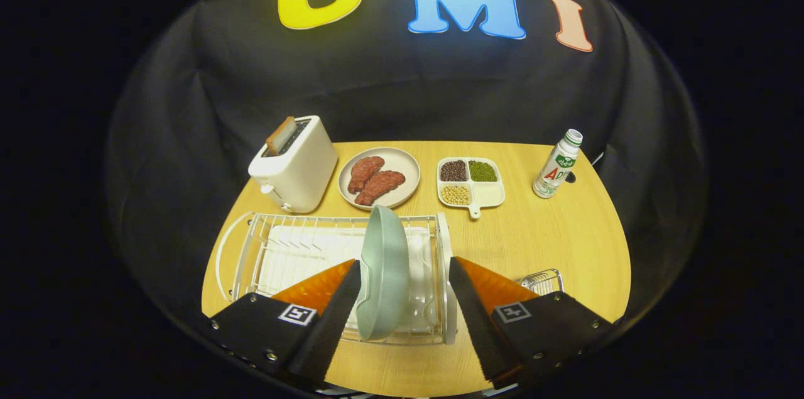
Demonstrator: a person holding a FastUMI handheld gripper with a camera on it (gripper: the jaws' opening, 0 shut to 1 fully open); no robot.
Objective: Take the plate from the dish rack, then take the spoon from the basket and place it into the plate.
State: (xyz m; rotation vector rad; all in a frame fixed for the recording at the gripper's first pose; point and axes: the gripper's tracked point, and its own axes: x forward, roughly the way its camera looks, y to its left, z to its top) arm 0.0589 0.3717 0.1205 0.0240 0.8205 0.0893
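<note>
Gripper (405,317) fingers spread wide, nothing clamped; the plate (383,273) stands on edge between them, closer to the left finger, which looks to be at or almost at its rim, can't tell if touching; clear gap to the right finger. Plate sits in the dish rack (326,242), upright, tilted slightly, lower rim down in the rack near its right end, top rim rising above the wires. Judging by look: rigid, glazed ceramic or melamine, smooth so likely slippery, chips if dropped or knocked on the wires; moderate weight, probably. Best hold, I'd say, is across the thin rim near the top or front edge, one finger on each face, squeezing flat wall rather than the curved lip, then lift straight up to clear the slots. Looks: pale grey-green, matte-ish sheen, round, shallow with a raised lip, seen nearly edge-on, clean. Just right of the right finger, the wire basket (541,281) on the wooden table (553,242); spoon not made out in it. Beyond the rack: toaster (294,163) with a slice in it, a dish of meat (379,178), divided tray of beans (470,182), bottle (558,163) far right.
</note>
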